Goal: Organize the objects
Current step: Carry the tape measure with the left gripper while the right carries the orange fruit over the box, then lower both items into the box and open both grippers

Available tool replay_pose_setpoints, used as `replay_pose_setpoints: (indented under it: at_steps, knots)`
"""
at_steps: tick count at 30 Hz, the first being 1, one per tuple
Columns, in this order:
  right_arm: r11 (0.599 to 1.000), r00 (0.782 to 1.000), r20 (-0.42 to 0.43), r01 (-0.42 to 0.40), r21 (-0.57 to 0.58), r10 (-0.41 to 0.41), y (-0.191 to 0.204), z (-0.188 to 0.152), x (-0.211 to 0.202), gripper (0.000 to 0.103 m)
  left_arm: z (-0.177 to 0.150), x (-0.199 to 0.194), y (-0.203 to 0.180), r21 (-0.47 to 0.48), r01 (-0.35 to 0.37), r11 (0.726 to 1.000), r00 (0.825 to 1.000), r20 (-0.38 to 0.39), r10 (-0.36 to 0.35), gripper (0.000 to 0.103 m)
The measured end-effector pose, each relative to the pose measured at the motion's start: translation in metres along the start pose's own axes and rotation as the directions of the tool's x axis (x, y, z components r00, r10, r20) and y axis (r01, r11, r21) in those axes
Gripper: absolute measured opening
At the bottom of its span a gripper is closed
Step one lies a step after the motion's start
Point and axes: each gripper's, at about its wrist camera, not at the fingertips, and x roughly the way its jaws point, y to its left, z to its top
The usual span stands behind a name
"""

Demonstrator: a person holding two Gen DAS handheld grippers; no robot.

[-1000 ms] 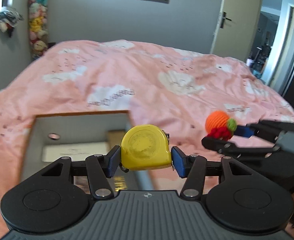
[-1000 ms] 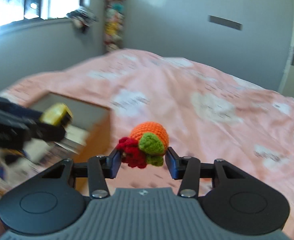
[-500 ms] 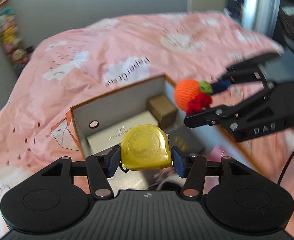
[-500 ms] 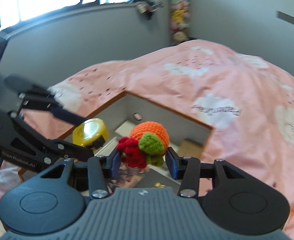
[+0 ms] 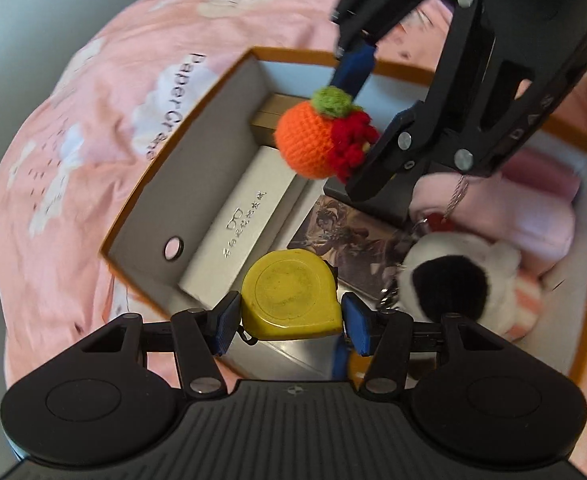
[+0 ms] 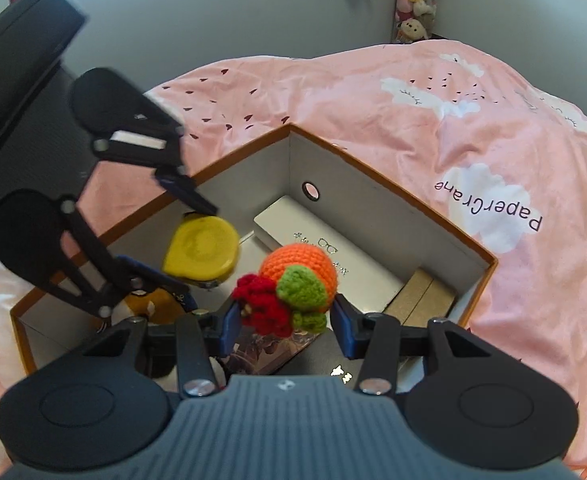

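Bed [image 6: 433, 128] under pink cloud-print cover, one open orange-edged box [image 6: 397, 216] directly on it.

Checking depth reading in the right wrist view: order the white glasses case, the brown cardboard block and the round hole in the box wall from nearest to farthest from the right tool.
1. White glasses case, lying just beyond the right tool, inside the box.
2. Brown cardboard block, off to the right in the box corner.
3. Round hole in the grey far wall, straight ahead.
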Motion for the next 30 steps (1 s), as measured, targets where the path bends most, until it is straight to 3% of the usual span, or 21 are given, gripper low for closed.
replay_pose_setpoints:
  at_steps: [6, 11, 21, 30]
  knots:
    - [1.000, 1.000, -0.003, -0.002, -0.009, 0.002, -0.001, 0.003, 0.008, 0.049, 0.013, 0.026, -0.004, 0.179, 0.040, 0.983, 0.994, -0.106, -0.022, 0.063]
    - [1.000, 1.000, -0.023, -0.002, 0.015, 0.002, -0.006, -0.001, 0.016, 0.049, 0.006, 0.041, -0.016, 0.281, 0.089, 0.955, 0.988, -0.147, -0.049, 0.063]
    - [0.999, 0.999, -0.031, -0.008, 0.036, 0.009, -0.006, -0.003, 0.022, 0.050, -0.008, 0.059, -0.023, 0.313, 0.103, 0.944, 0.981, -0.191, -0.044, 0.063]
    - [1.000, 1.000, -0.029, -0.002, 0.028, 0.002, -0.004, 0.000, 0.022, 0.050, -0.018, 0.057, -0.026, 0.266, 0.079, 0.961, 0.984, -0.177, -0.031, 0.071]
